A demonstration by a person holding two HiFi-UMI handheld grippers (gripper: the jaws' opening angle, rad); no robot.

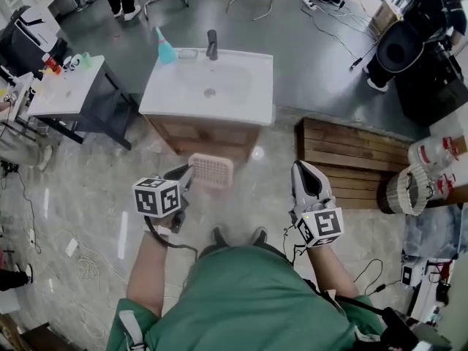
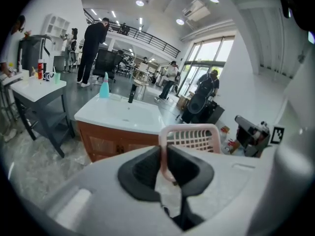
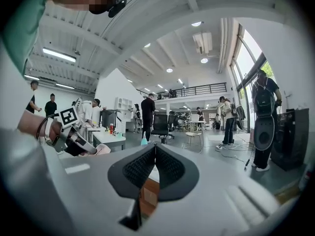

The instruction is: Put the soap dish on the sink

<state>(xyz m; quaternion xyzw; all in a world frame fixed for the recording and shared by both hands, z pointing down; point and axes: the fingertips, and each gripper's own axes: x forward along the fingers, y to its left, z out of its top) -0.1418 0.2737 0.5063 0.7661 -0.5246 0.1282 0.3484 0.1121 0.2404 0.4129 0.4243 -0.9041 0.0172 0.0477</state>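
Right now the left gripper [image 1: 186, 175] has its jaws pinched together on the near rim of the pink, slatted soap dish [image 1: 212, 170]. It carries the dish in the air, short of the front edge of the sink [image 1: 241, 102] and well above the floor. The right gripper [image 1: 303, 172] hangs off to the side with its jaws pressed together on nothing.

The step in hand looks like the carry toward the counter. The hold is only a thin pinch on one rim and the dish juts forward past the jaws, so a smooth, level approach probably suits best, with no sudden swing.

For a landing place, the bare flat strip along the counter's back edge to the right of the faucet [image 1: 212, 44] seems safer than the sloping basin. It is also clear of the blue bottle [image 1: 165, 50] by the back left corner. The dish should be lowered until its base sits flat before the jaws let go.
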